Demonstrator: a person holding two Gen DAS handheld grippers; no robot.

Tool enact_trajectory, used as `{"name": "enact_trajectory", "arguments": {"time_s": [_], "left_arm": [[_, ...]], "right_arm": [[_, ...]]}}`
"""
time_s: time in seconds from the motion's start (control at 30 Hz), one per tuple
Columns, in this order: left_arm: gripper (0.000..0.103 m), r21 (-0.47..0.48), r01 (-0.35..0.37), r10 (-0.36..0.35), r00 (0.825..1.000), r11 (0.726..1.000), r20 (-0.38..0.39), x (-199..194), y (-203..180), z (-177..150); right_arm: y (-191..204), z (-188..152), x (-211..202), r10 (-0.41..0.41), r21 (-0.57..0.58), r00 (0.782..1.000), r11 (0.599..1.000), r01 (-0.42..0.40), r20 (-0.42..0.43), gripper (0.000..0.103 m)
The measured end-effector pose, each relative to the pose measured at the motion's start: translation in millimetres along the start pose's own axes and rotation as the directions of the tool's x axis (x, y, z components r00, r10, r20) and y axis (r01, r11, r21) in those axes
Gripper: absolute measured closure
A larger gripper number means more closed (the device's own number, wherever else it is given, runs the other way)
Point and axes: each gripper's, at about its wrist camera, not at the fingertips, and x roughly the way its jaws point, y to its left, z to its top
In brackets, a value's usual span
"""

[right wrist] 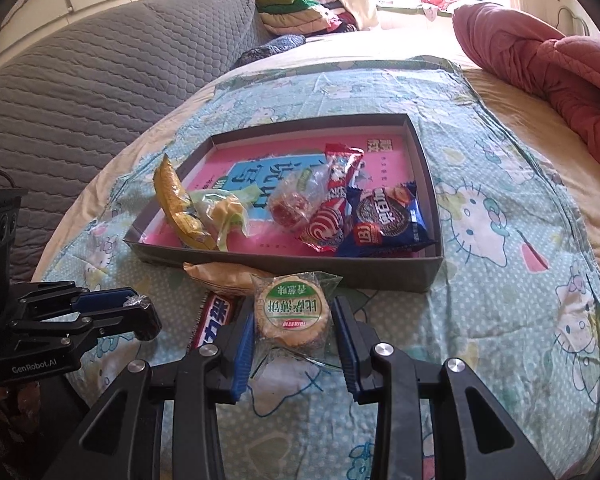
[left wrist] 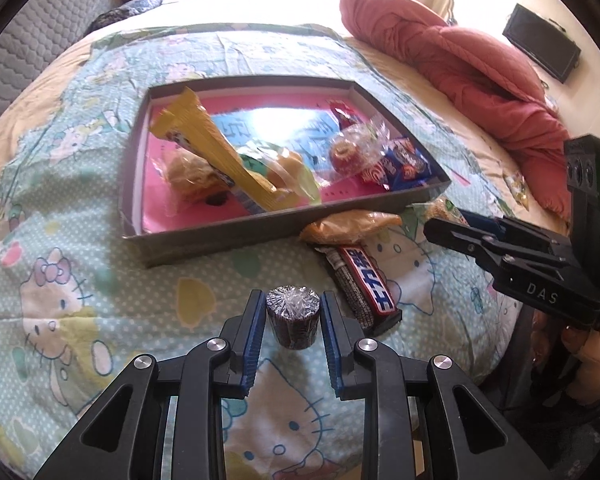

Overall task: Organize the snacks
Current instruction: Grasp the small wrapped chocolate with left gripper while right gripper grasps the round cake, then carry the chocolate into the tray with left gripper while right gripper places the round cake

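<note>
My left gripper is shut on a small dark foil-topped candy roll, held above the bedspread in front of the grey box. The box holds several snacks, among them a long yellow pack and a blue biscuit pack. My right gripper has its jaws around a round wrapped biscuit with a green label, touching its sides. A chocolate bar and an orange-brown packet lie on the bedspread before the box. The left gripper also shows in the right wrist view.
The box sits on a Hello Kitty bedspread. A red quilt lies at the back right. A grey padded headboard stands to the left with folded clothes behind. The bed edge is close below the grippers.
</note>
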Motion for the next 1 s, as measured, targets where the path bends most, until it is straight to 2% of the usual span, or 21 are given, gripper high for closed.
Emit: {"name": "enact_trajectory", "arguments": {"time_s": [0.27, 0.57, 0.73, 1.0], "left_arm": [[0.075, -0.038, -0.025, 0.027, 0.998, 0.999, 0.06, -13, 12, 8], [0.075, -0.081, -0.059, 0.067, 0.993, 0.995, 0.095, -20, 30, 18], [0.075, -0.078, -0.085, 0.094, 0.989, 0.993, 0.114, -22, 31, 22], [0.075, -0.069, -0.09, 0.099, 0.987, 0.993, 0.123, -19, 34, 28]], "right_arm": [[7, 6, -9, 0.049, -0.015, 0.997, 0.999, -0.048, 0.051, 0.066], [9, 12, -15, 0.065, -0.026, 0.994, 0.998, -0.063, 0.088, 0.066], [8, 16, -16, 0.074, -0.022, 0.991, 0.997, -0.072, 0.107, 0.066], [4, 21, -16, 0.073, -0.02, 0.989, 0.997, -0.071, 0.13, 0.066]]}}
